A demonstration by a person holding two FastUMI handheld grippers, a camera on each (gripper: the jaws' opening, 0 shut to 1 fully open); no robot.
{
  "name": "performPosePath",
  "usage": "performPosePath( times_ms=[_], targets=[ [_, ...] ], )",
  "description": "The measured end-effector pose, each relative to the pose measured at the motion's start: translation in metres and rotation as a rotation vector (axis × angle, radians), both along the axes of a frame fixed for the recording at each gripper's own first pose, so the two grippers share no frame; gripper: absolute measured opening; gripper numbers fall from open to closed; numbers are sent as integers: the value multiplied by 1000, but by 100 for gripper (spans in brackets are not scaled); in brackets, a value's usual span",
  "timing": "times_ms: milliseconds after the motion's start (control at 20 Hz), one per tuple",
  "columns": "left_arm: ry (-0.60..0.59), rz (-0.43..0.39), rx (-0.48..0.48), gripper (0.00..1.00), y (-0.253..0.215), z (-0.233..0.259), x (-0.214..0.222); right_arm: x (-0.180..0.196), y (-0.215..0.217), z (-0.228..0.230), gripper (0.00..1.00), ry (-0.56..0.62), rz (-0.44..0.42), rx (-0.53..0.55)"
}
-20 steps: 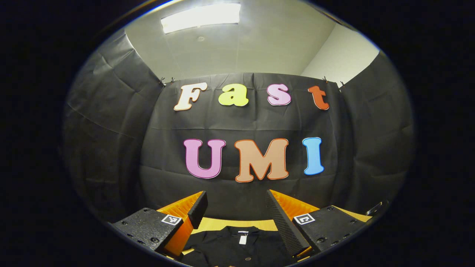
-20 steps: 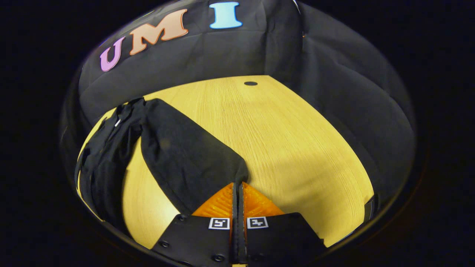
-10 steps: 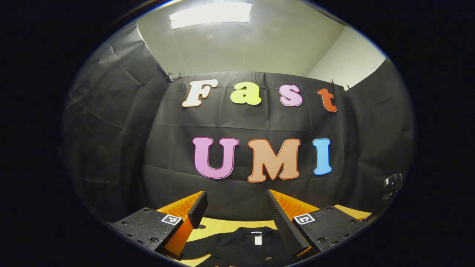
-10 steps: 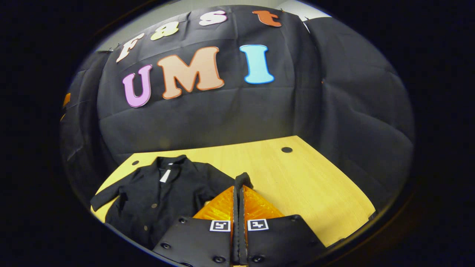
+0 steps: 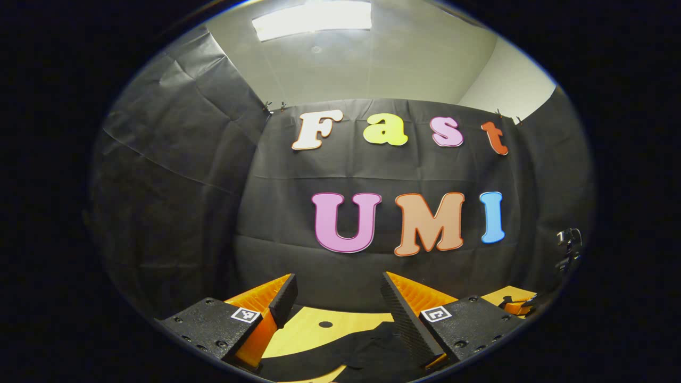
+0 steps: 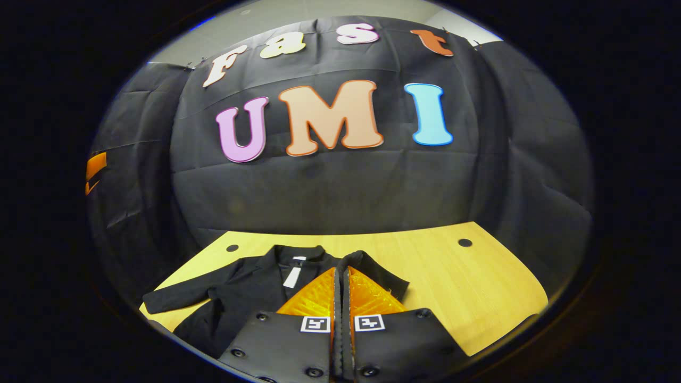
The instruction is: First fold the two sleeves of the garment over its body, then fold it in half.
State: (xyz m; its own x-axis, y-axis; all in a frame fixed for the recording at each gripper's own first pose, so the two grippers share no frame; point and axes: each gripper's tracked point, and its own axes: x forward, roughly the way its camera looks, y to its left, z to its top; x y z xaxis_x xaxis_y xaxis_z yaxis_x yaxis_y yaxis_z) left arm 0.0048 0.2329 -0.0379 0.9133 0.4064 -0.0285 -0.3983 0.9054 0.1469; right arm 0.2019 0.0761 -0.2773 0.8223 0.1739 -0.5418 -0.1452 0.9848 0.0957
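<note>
A black buttoned garment [image 6: 239, 295] lies on the wooden table [image 6: 468, 287], its collar and white tag [image 6: 292, 276] facing the back wall. My right gripper [image 6: 342, 270] is shut on the cuff of one sleeve [image 6: 391, 284], which is lifted over the body near the collar. The other sleeve [image 6: 165, 300] still stretches out flat to the left. My left gripper [image 5: 338, 298] hangs open above the table, nothing between its fingers [image 5: 284, 293], and a dark edge of the garment [image 5: 367, 348] lies below it.
Round cable holes [image 6: 465, 242] [image 6: 232, 248] sit near the table's back edge. Bare wood spreads right of the garment. The booth's black cloth wall [image 6: 340, 191] rises close behind the table. The other gripper [image 5: 518, 307] shows at the right edge of the left gripper view.
My right gripper lifted the sleeve off the table and swung it left, over the garment's body. The left gripper stayed open and shifted left; collar and tag left its view.
</note>
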Motion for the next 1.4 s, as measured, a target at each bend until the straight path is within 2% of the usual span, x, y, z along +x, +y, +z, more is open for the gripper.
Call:
performPosePath(
  times_ms=[200,250,300,450,700,750,800,950,1100,1400],
  targets=[
    [15,46,11,94,36,-2,-14,12,55,-8,2,7,58,-3],
    [17,60,11,94,45,-3,-18,15,67,-11,5,14,71,-5],
    [18,73,10,94,55,-4,-23,17,77,-15,2,16,85,-10],
    [35,110,8,94,80,-9,-33,24,110,-26,2,33,126,-17],
    [80,158,13,94,119,-23,-53,31,180,-35,0,42,216,19],
    [90,167,8,94,124,-26,-57,32,194,-31,2,32,233,38],
    [98,174,2,94,129,-30,-60,31,203,-24,11,18,240,57],
    [114,189,1,94,143,-38,-67,45,197,22,94,-171,177,59],
    [155,206,-21,94,155,-58,-74,45,174,71,95,-316,130,54],
    [335,271,-149,94,180,-137,-103,31,117,107,95,-383,34,42]
  ],
)
